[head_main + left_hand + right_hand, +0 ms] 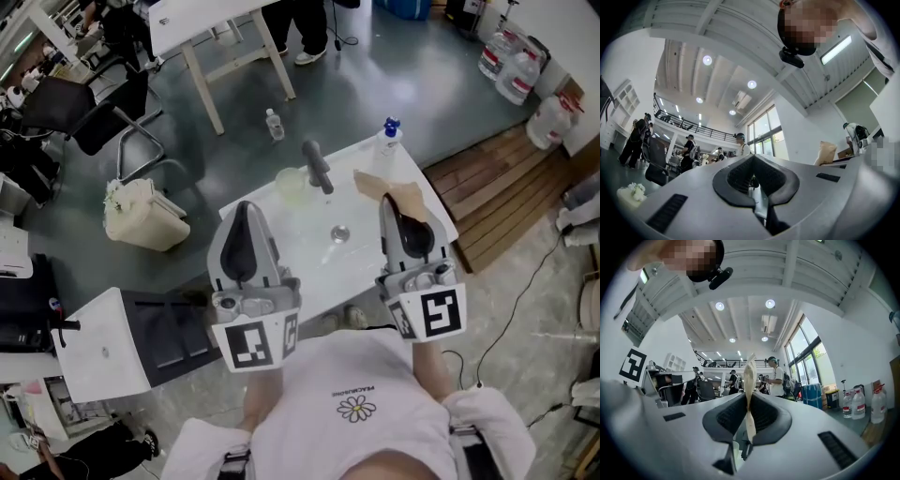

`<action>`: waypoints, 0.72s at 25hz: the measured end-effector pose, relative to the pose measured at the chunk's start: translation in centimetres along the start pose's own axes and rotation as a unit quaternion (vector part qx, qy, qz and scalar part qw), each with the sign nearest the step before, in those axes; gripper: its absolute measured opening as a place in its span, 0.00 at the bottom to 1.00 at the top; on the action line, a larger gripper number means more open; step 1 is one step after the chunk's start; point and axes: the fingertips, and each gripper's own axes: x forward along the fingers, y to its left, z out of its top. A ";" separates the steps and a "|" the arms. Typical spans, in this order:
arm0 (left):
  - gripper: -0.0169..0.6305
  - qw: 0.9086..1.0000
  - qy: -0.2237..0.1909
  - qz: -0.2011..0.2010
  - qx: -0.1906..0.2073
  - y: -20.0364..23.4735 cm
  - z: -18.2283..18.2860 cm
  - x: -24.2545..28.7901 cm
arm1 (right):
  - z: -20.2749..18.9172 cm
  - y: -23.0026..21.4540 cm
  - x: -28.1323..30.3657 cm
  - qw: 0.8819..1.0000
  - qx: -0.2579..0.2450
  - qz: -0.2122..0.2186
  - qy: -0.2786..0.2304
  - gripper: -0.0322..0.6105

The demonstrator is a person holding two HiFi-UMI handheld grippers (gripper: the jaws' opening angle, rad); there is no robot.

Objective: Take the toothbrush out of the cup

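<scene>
A pale see-through cup [291,185] stands on the white table [309,272], with a dark grey toothbrush handle [317,167] right beside it; I cannot tell whether the handle rests in the cup. My right gripper [394,206] [749,397] is held up over the table's right side, shut on a piece of brown paper [377,185] [750,373] that sticks up from between its pads. Over the near left part of the table my left gripper [246,211] [752,161] points slightly upward, shut, with nothing in it.
On the table are a blue-capped bottle [387,141] at the far right corner and a small clear round thing [339,232] mid-table. Around it are a wooden pallet [497,187], a chair [103,112], a white bag [141,216], a small bottle [273,124] on the floor and a white cabinet [103,352].
</scene>
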 end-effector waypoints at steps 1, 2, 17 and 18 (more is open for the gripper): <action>0.05 1.000 0.001 -0.001 0.000 0.0 -0.1 0.0 | 0.1 0.0 0.0 1.000 0.000 0.000 0.000 0.10; 0.05 1.000 0.003 -0.001 -0.001 0.0 -0.1 0.0 | 0.1 0.1 0.1 1.000 0.000 0.000 -0.001 0.10; 0.05 1.000 0.018 0.005 -0.013 0.9 -0.6 -0.2 | 1.2 0.1 0.3 1.000 0.004 -0.005 -0.008 0.10; 0.05 1.000 0.018 0.005 -0.013 0.8 -0.6 -0.3 | 1.2 0.0 0.2 1.000 0.005 -0.005 -0.008 0.10</action>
